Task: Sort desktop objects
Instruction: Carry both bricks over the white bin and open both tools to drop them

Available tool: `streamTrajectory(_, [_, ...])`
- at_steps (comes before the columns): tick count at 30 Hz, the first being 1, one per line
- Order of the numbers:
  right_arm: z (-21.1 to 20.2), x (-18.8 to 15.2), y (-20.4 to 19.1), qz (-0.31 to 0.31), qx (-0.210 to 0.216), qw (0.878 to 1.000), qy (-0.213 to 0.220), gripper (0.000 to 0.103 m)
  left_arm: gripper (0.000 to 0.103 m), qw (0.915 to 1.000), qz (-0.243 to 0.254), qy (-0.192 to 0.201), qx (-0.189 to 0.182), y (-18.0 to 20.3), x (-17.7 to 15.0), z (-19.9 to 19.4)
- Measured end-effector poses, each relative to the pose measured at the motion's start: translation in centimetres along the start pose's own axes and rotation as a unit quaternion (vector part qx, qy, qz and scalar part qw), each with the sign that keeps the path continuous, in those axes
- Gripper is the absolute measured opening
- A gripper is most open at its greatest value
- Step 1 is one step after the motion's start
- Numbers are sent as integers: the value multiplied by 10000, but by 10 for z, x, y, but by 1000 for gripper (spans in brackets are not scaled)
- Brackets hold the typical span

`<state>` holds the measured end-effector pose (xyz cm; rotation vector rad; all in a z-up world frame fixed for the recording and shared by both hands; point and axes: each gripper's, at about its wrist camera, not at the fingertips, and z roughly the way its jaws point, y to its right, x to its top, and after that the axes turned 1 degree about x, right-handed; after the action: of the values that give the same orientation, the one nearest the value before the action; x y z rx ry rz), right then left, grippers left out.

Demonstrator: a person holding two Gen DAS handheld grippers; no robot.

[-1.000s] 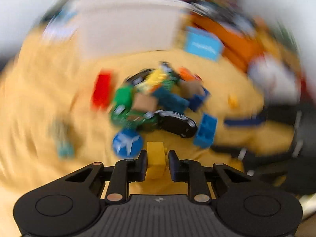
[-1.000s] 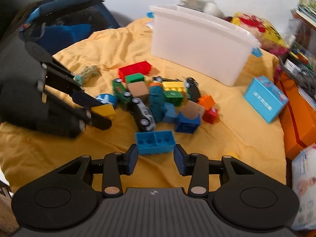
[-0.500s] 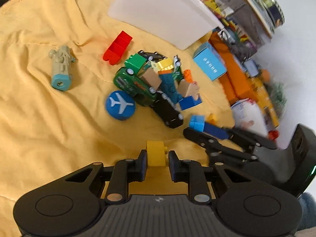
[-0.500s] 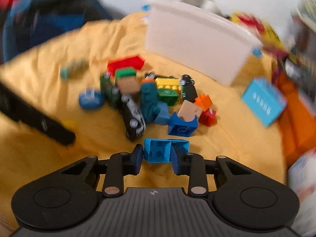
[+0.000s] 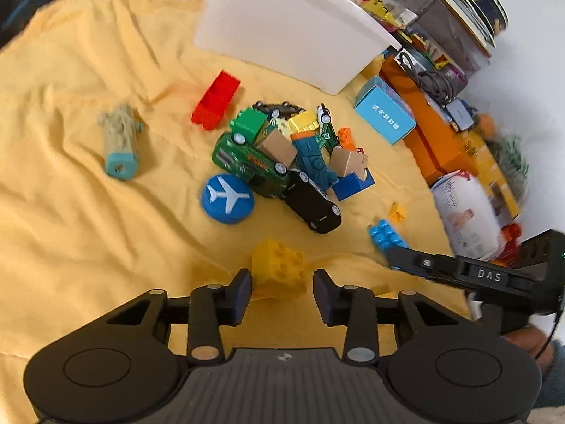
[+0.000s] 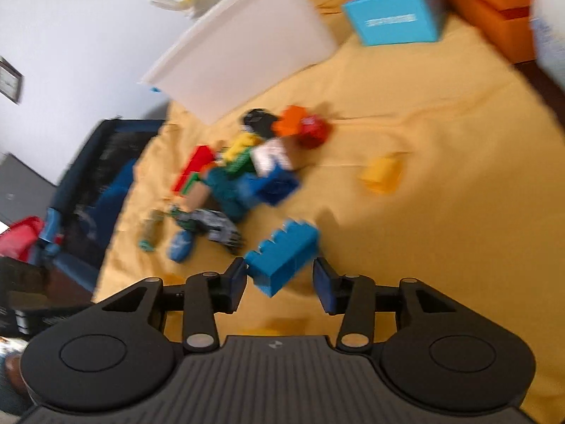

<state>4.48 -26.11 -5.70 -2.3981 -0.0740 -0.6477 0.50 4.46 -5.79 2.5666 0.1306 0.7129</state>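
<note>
A yellow brick (image 5: pixel 279 272) lies on the yellow cloth (image 5: pixel 88 212) between the pads of my left gripper (image 5: pixel 282 289). Its jaws are opening and neither pad presses on the brick. My right gripper (image 6: pixel 280 282) is rolled to one side; its jaws are also opening. A light blue brick (image 6: pixel 282 258) sits tilted between them with a gap at the right pad. In the left wrist view the right gripper (image 5: pixel 395 258) comes in from the right with that blue brick (image 5: pixel 386 235) at its tip. The toy pile (image 5: pixel 289 155) of cars and bricks lies beyond both.
A white bin (image 5: pixel 293 31) stands behind the pile. Loose on the cloth are a red brick (image 5: pixel 215 100), an aeroplane disc (image 5: pixel 227 198), a teal-ended toy (image 5: pixel 120 141) and a small yellow piece (image 5: pixel 397 212). A blue box (image 5: pixel 385 115) and orange boxes (image 5: pixel 434 141) crowd the right.
My left jaws have parted and let go of the yellow brick, which now rests on the cloth. My right gripper has rolled, moved sideways and loosened off the blue brick.
</note>
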Motion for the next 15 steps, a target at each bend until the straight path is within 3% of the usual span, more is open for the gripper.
streamTrajectory(4, [-14,-3,3,-320,-642,9974,50,45,46,9964,647,172,527,20,-1,-7])
streamTrajectory(6, [-20,-5,-7,-823,-1043,9910,156,49,47,9918,997,223,764,30,-4,-8])
streamTrajectory(8, [-21,-6,-25,-1569,-1511,9755,321,52,47,9869,1273,243,960,37,-7,-7])
streamTrajectory(13, [-11,-12,-59,-2961,-1546,9420,320,55,47,9752,1814,222,1252,52,-12,-4])
streamTrajectory(15, [4,-17,-66,-3340,-1902,9229,215,55,47,9738,1887,217,1254,55,-11,-1])
